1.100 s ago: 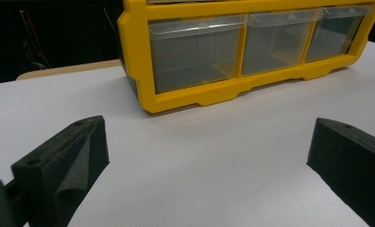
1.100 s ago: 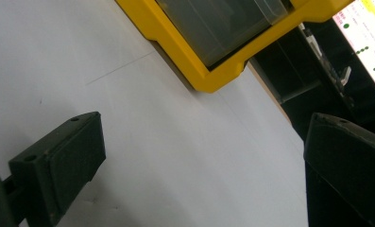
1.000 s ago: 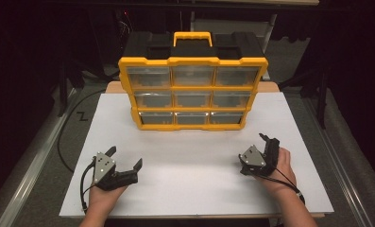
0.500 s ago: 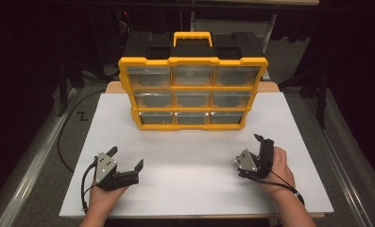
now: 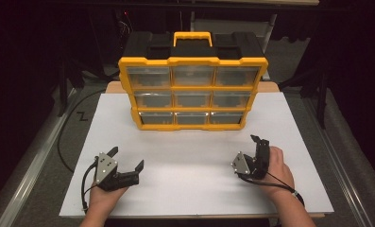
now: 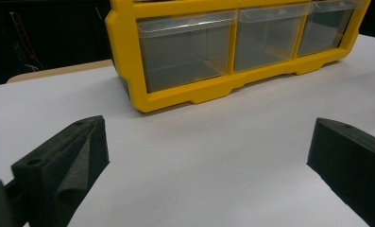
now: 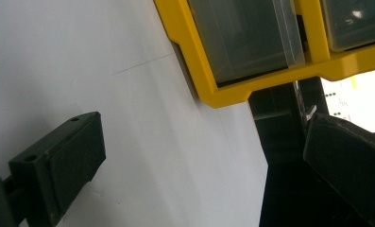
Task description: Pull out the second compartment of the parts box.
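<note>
Standing upper centre on white tabletop [image 5: 81,142]: yellow drawer organizer [image 5: 193,87], drawers closed. Left claw [image 5: 126,159] and right claw [image 5: 257,147] both wide, empty (lower frame). Approach one drawer front squarely.

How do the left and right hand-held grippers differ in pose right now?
The left hand-held gripper lies flat over the white board, its jaws side by side, while the right hand-held gripper is rolled on edge, one jaw stacked above the other. The left one aims toward the bottom-left drawer of the yellow organizer; the right one's view is tilted, catching the organizer's corner and the board's edge. Both are open, empty, and short of the organizer.
</note>
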A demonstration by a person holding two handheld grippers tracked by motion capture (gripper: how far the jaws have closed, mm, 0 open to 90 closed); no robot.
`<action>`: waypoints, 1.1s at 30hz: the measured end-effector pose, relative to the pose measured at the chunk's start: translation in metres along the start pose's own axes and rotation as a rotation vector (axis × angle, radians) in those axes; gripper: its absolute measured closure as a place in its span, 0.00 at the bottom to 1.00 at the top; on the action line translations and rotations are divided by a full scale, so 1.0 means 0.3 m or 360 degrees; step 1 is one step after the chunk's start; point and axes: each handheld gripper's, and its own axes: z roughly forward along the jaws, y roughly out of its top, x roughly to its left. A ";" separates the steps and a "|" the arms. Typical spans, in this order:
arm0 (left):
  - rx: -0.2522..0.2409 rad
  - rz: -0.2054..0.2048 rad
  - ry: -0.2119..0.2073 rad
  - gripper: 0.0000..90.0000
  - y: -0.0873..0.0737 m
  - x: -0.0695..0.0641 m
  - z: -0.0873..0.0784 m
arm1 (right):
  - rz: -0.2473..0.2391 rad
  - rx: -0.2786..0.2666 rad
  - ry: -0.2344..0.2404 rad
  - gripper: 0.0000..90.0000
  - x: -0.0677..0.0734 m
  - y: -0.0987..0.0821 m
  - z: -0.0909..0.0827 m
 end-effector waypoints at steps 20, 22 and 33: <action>0.0022 0.0044 -0.0009 0.00 0.004 -0.009 0.004 | -0.0317 0.0042 -0.0050 0.01 0.021 0.034 0.014; 0.0021 0.0042 -0.0008 0.00 0.004 -0.009 0.005 | -0.0347 0.0052 -0.0055 0.01 0.024 0.038 0.013; 0.0025 0.0050 -0.0015 0.00 0.003 -0.010 0.005 | -0.0514 0.0035 -0.0090 0.01 0.049 0.068 0.008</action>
